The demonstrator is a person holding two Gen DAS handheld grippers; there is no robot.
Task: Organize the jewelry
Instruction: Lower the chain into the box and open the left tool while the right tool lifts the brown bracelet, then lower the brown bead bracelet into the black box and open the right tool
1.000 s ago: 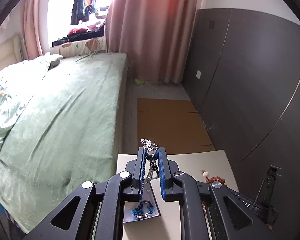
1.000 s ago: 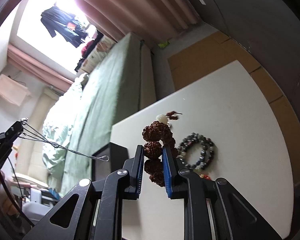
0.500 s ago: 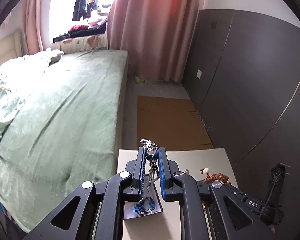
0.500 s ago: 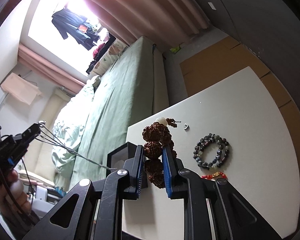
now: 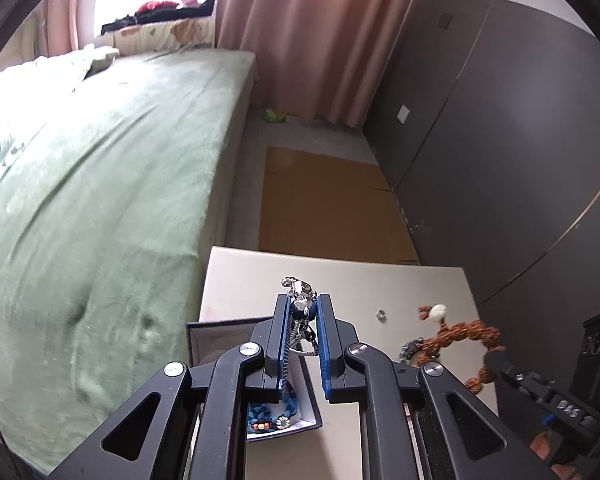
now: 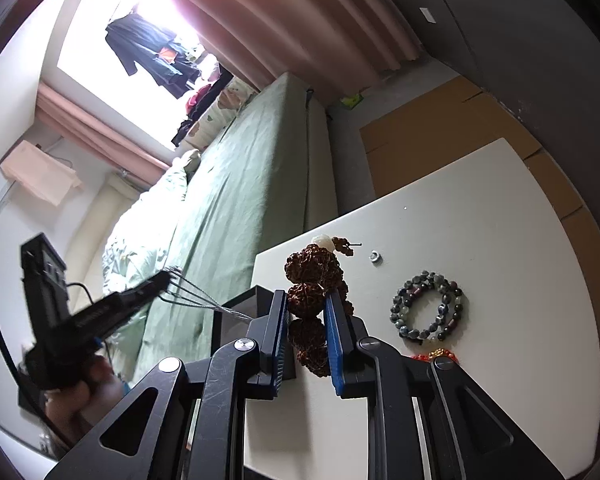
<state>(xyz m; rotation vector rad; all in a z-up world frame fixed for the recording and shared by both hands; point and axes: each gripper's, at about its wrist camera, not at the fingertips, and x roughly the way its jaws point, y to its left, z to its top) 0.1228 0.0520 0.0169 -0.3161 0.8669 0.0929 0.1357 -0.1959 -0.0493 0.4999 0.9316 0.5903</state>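
**Handling Notes: Chain Necklace and Seed-Bead Bracelet in Grip**

The left claw (image 5: 303, 322) is clenched on a silver chain necklace (image 5: 300, 312). Its faceted pendant cluster sits at the pad tips, and loops of fine chain hang between and below the pads. In the right wrist view the strands trail from the claw toward the black jewelry box (image 5: 236, 330) below it. The chain is judged light, fully limp and slippery. It will sag, swing and tangle. Hold it at the pendant cluster, the only bulky part, as now. A grip on bare chain is likely to slip.

The right claw (image 6: 306, 316) is clenched on a brown seed-bead bracelet (image 6: 306, 300). One knobbly bead is squeezed between the blue pads; the others stand above and hang below. A white bead and tassel top the string. The beads are judged hard, rough and light, so the pads should hold well. The cord between them flexes, so the loop will droop once lifted.

The open box stands at the near left corner of the white bench (image 6: 480, 240), beside the bed (image 5: 100, 160). A blue beaded piece (image 5: 274, 412) lies inside.

On the bench, clear of both claws, lie:
- a grey-green stone-bead bracelet (image 6: 428, 306), coiled double;
- a red and gold bead piece (image 6: 436, 357), just beside it and partly hidden;
- a small metal ring (image 6: 375, 256), which is hard to pinch flat.
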